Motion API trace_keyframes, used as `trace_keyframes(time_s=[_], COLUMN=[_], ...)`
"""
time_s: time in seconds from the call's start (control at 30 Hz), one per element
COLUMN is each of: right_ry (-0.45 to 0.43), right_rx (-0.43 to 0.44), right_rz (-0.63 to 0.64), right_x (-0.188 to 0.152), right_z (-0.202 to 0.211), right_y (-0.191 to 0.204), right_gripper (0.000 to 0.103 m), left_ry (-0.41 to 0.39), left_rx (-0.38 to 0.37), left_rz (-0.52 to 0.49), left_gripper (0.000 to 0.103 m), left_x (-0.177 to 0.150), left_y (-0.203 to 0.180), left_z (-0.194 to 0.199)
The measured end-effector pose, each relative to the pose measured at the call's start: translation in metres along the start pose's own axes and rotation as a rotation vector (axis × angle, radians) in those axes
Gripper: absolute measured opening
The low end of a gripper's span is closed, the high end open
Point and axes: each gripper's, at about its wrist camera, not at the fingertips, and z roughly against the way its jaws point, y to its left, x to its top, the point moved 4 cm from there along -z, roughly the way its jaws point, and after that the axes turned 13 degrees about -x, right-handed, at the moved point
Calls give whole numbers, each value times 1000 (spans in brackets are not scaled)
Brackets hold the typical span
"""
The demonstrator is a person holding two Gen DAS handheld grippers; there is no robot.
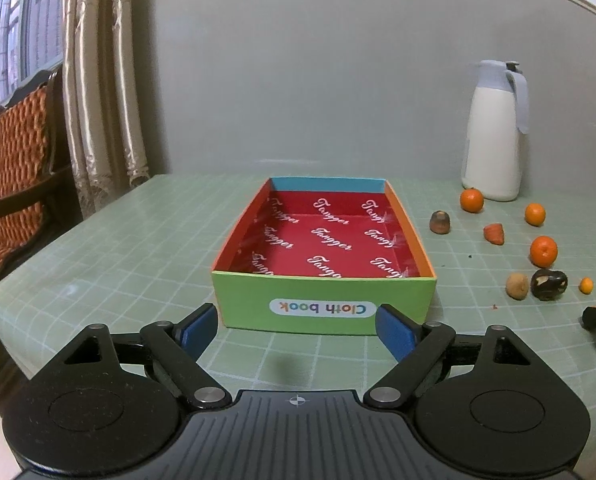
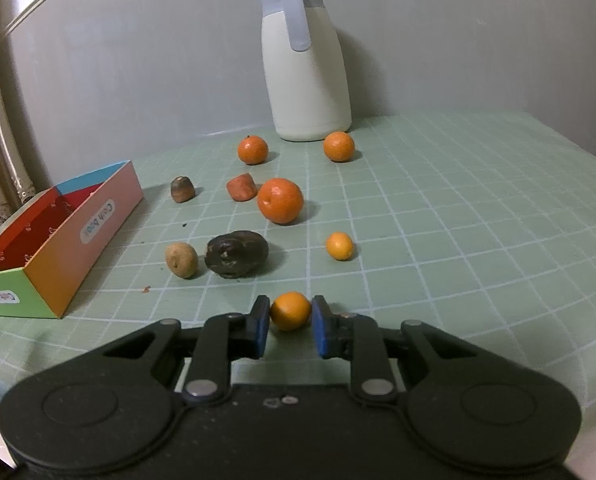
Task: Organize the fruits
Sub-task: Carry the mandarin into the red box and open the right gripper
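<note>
A colourful open box [image 1: 324,296] with a red lining stands on the green table, empty, just past my left gripper [image 1: 295,326], which is open and empty. The box also shows at the left of the right wrist view [image 2: 63,256]. My right gripper [image 2: 289,326] is shut on a small orange fruit [image 2: 290,310], low over the table. Loose fruits lie beyond it: a large orange [image 2: 280,200], a small orange [image 2: 339,245], two oranges [image 2: 252,149] [image 2: 338,146] at the back, a dark fruit [image 2: 237,253], a tan fruit [image 2: 181,260], a reddish piece [image 2: 241,187] and a brown fruit [image 2: 182,189].
A white thermos jug [image 2: 306,64] stands at the back against the grey wall. It also shows in the left wrist view [image 1: 494,132]. A wooden chair [image 1: 13,160] and curtains [image 1: 97,80] stand left of the table. The table's left edge runs close to the box.
</note>
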Motion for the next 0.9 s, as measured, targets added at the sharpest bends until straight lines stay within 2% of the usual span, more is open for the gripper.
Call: trace_keyframes(time_s=[0.43,0.67,0.9], right_ry=[-33,-70,-107], right_rx=[28,79,180], right_rz=[43,85,119], right_x=[2,11,33], right_z=[7,19,33], right_y=[19,42,81], right_gripper=[21,21,21], left_ry=[7,5,-6], left_rx=[48,72,91], left_rz=[45,92,119], left_gripper=[86,87,88], left_x=[-6,-11,-14], left_y=[27,46,62], left_z=[-4,-7,-5])
